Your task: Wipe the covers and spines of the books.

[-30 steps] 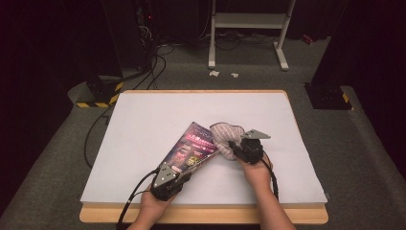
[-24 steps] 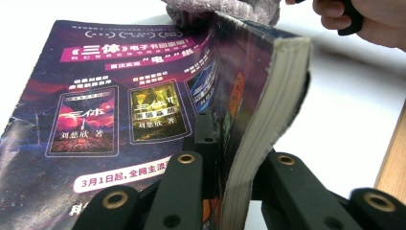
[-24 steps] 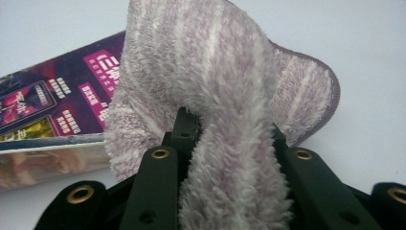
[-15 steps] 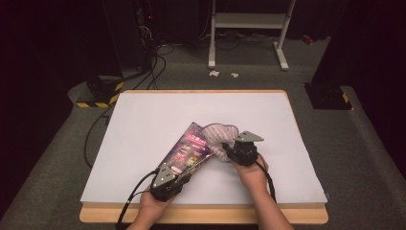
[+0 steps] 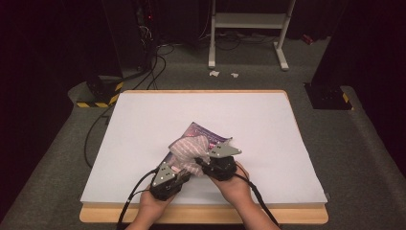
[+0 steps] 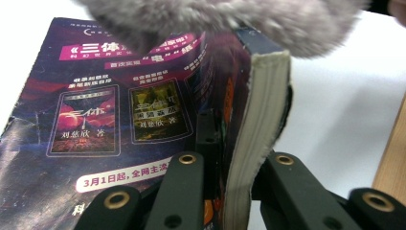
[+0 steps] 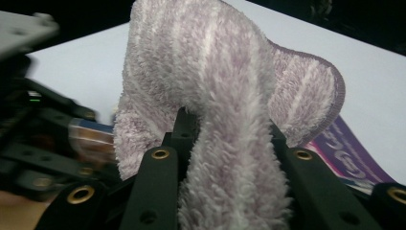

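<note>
Dark room, cables and a white stand on the grey floor at the top of the high view, and a white table (image 5: 143,124) filling the middle. A purple paperback book (image 5: 210,132) sits low center of that frame, lifted at its near end. The left tool (image 6: 230,191) is clamped on the book's edge, pages squeezed between its jaws. The right tool (image 7: 230,191) is pinching a fluffy striped pinkish cloth (image 5: 189,148), which drapes over the book, right above the left tool.
</note>
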{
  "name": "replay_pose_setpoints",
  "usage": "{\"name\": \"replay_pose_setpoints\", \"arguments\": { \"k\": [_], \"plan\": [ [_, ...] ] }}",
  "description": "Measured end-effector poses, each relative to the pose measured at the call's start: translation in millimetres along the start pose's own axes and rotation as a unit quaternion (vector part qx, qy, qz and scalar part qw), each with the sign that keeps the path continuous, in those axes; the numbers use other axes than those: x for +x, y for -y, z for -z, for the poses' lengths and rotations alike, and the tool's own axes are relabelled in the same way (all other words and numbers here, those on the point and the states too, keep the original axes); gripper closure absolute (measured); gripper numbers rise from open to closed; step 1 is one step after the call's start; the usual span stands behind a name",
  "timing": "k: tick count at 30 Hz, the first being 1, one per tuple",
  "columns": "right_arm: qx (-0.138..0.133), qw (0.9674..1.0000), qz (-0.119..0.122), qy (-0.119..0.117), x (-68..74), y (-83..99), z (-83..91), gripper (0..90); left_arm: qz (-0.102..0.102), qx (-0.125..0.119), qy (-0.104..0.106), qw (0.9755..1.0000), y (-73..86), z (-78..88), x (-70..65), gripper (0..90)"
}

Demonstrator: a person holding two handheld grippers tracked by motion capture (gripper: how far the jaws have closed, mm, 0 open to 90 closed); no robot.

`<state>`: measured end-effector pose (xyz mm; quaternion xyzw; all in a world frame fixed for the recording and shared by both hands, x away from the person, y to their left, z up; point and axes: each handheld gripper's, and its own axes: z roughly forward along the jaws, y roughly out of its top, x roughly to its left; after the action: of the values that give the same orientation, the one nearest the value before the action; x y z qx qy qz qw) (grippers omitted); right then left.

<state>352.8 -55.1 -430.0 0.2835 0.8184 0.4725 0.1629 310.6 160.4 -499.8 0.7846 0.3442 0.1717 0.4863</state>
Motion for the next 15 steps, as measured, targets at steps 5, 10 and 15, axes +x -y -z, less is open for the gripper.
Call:
{"name": "replay_pose_setpoints", "arguments": {
  "k": [5,10,15],
  "plan": [
    [-0.003,0.9997,0.024,0.002,13.3,-3.1,-1.6,69.4,-0.001,0.000,-0.003,1.0000,-0.1,0.3,-0.3,82.3],
    [0.002,1.0000,0.003,0.006,-1.6,0.1,-1.1,69.4,-0.003,0.000,-0.002,1.0000,-0.2,-0.2,-0.9,82.2],
    [0.007,0.9993,-0.022,0.029,-24.0,8.2,-2.5,69.4,-0.003,0.001,-0.001,1.0000,-0.2,-0.6,-0.9,82.1]
  ]
}}
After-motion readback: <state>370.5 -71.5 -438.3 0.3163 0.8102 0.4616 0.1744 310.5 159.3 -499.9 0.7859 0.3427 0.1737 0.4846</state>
